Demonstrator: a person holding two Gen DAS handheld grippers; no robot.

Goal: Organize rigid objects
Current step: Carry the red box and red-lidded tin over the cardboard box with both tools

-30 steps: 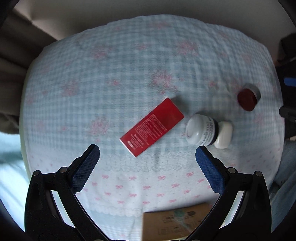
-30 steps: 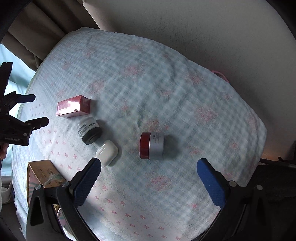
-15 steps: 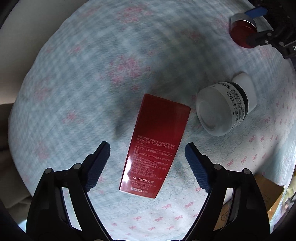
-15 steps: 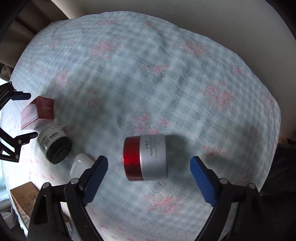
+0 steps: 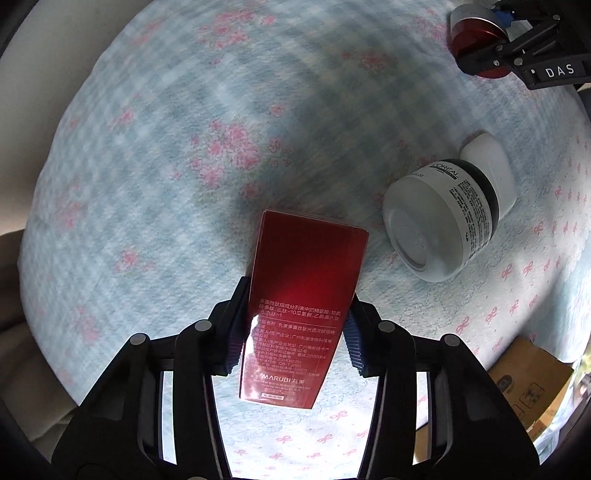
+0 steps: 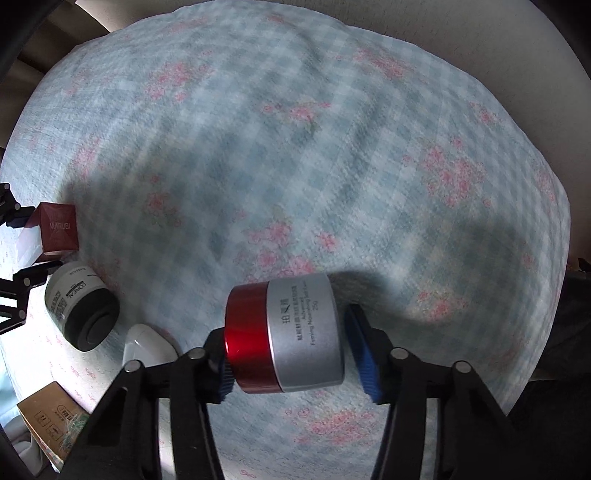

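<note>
A red carton (image 5: 306, 295) lies flat on the checked cloth, and my left gripper (image 5: 295, 334) is shut on its long sides, pointing straight down. In the right wrist view the same carton (image 6: 59, 229) shows at the far left between that gripper's black fingers. A silver jar with a red lid (image 6: 303, 325) lies on its side. My right gripper (image 6: 291, 354) is closing on it, one blue pad on the lid end and the other on the base end. The left wrist view catches this jar (image 5: 472, 33) at the top right.
A white jar with a black lid (image 5: 439, 221) lies on its side right of the carton, with a white earbud case (image 5: 491, 162) touching it. A brown cardboard box (image 5: 528, 384) sits off the table's near edge. The blue-checked cloth (image 5: 184, 147) covers the table.
Both grippers came down onto the table and their jaws drew in from wide open. The left one rolled to line up with the carton and took hold; the right one closed around the jar.
</note>
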